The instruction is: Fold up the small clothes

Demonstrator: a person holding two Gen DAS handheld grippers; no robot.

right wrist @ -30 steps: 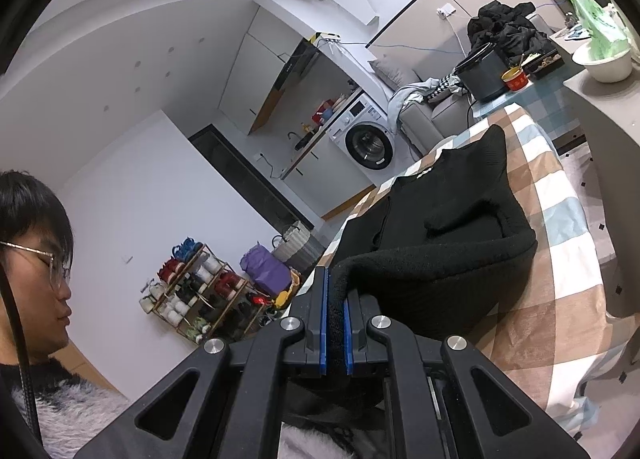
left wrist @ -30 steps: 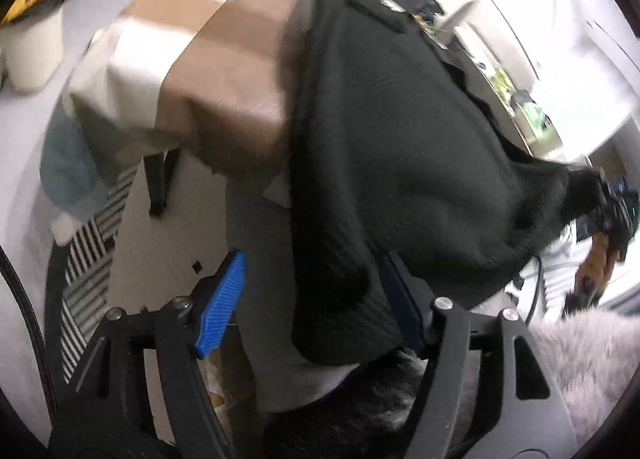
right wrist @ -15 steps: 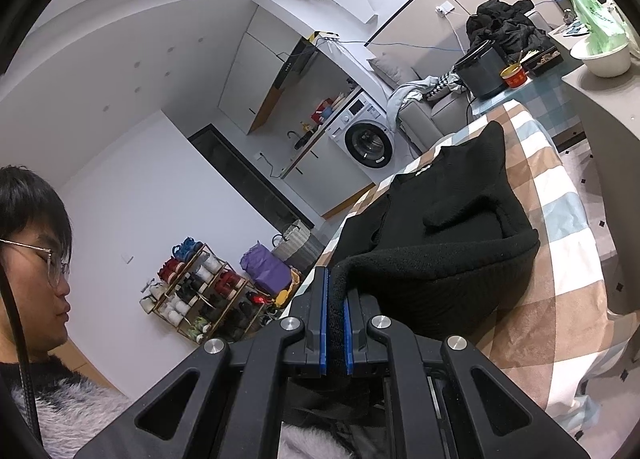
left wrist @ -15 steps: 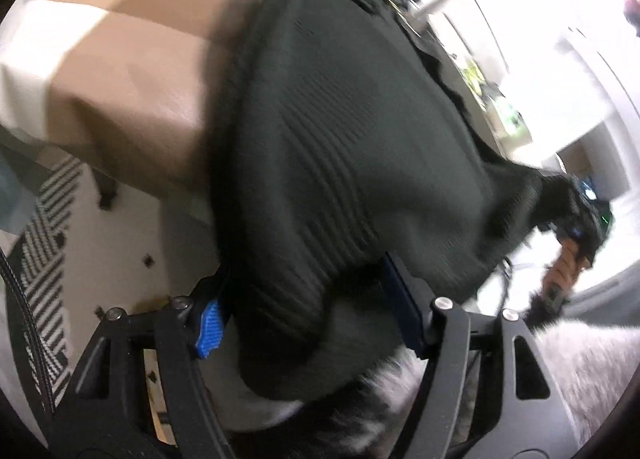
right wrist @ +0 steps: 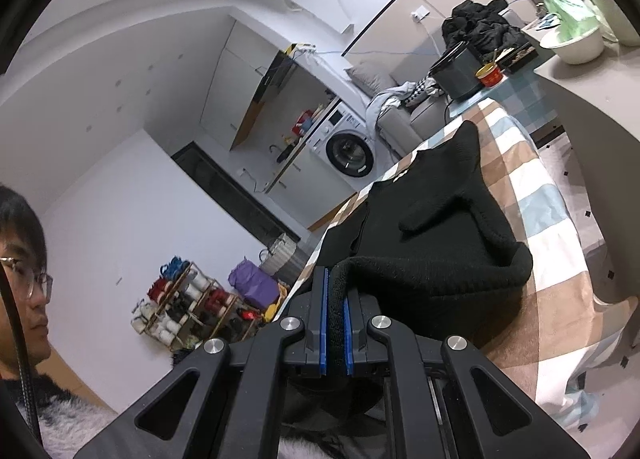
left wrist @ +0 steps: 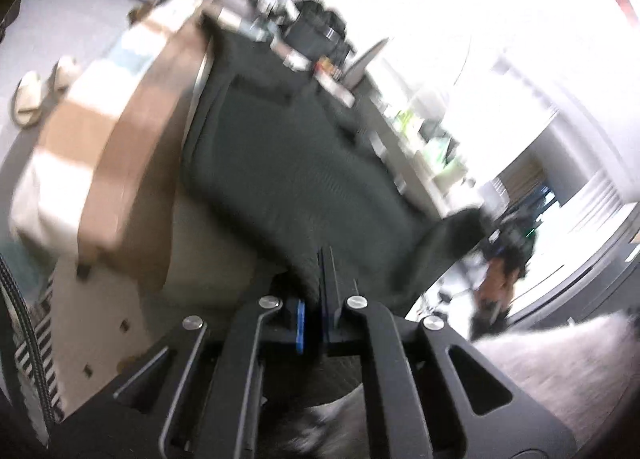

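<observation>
Right wrist view: the black ribbed knit sweater [right wrist: 432, 243] lies on the checked brown, white and blue tablecloth [right wrist: 548, 227], its thick rolled hem pinched between the blue pads of the right gripper [right wrist: 336, 315]. The left gripper [left wrist: 320, 287], tilted downward, has its jaws clamped narrow on another edge of the sweater [left wrist: 288, 163]. A white washing machine [right wrist: 348, 147] stands beyond the table.
</observation>
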